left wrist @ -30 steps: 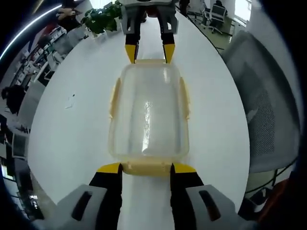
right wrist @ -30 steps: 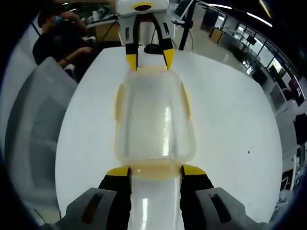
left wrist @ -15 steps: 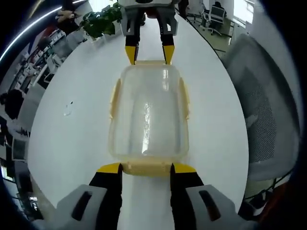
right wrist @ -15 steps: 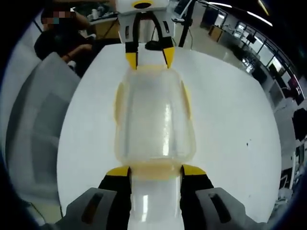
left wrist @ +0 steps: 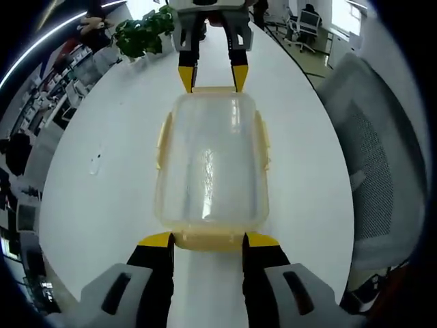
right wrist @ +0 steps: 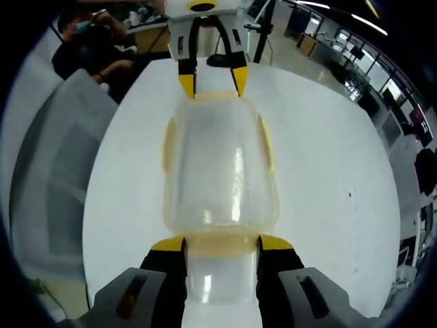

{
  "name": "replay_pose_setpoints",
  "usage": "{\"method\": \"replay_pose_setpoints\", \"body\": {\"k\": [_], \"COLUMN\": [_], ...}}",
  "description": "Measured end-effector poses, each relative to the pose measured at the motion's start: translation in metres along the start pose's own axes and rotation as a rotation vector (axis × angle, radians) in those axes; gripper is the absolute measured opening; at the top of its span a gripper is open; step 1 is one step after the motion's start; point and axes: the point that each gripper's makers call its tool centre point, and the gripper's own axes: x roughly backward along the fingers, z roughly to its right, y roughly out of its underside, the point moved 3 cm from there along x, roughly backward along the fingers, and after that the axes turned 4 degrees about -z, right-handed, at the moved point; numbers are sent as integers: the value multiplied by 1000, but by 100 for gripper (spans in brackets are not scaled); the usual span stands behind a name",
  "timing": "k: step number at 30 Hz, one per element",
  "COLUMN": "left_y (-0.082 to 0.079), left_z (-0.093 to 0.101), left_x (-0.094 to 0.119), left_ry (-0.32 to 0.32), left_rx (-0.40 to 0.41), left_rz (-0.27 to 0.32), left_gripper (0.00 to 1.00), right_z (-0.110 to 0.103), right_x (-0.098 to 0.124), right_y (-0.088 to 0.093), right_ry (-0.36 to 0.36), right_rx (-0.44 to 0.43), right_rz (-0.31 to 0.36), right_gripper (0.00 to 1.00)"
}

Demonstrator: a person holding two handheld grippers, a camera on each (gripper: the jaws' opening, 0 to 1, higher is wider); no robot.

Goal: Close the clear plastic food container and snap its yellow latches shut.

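Note:
A clear plastic food container [left wrist: 212, 164] with its lid on lies lengthwise between my two grippers over the white table [left wrist: 102, 198]. My left gripper [left wrist: 209, 239] is shut across the yellow latch [left wrist: 205, 243] at the container's near end. My right gripper [left wrist: 212, 76] grips the far end latch the same way. In the right gripper view the container [right wrist: 220, 171] runs from my right gripper [right wrist: 222, 244] up to my left gripper [right wrist: 212, 83]. Yellow side latches [left wrist: 163, 140] [left wrist: 262, 140] lie against the long walls; I cannot tell whether they are snapped.
A grey mesh chair [left wrist: 375, 171] stands at one side of the table, seen too as the chair [right wrist: 54, 178]. A potted plant [left wrist: 140, 31] sits at the far end. A small speck [left wrist: 95, 157] marks the tabletop. A seated person [right wrist: 89, 48] is beyond the table.
The container keeps its place between both grippers while the table, speck and chair slide slightly in both views, so grippers and container have shifted together.

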Motion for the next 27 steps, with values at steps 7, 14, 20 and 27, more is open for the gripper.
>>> {"method": "replay_pose_setpoints", "body": {"k": [7,14,20,27], "left_y": [-13,-26,-35,-44], "left_z": [-2,-2,-2,-2], "left_x": [-5,-10,-15,-17], "left_ry": [2,7,15,19], "left_rx": [-7,-16,-17,-15], "left_rz": [8,19,25,34], "left_gripper": [38,38,38,38], "right_z": [1,0,0,1], "right_x": [6,11,14,16], "right_y": [13,26,35,45], "right_ry": [4,6,1,-4], "right_rx": [-8,-17,-23,-27], "right_rz": [-10,-17,-22,-26], "right_gripper": [38,38,38,38]}}
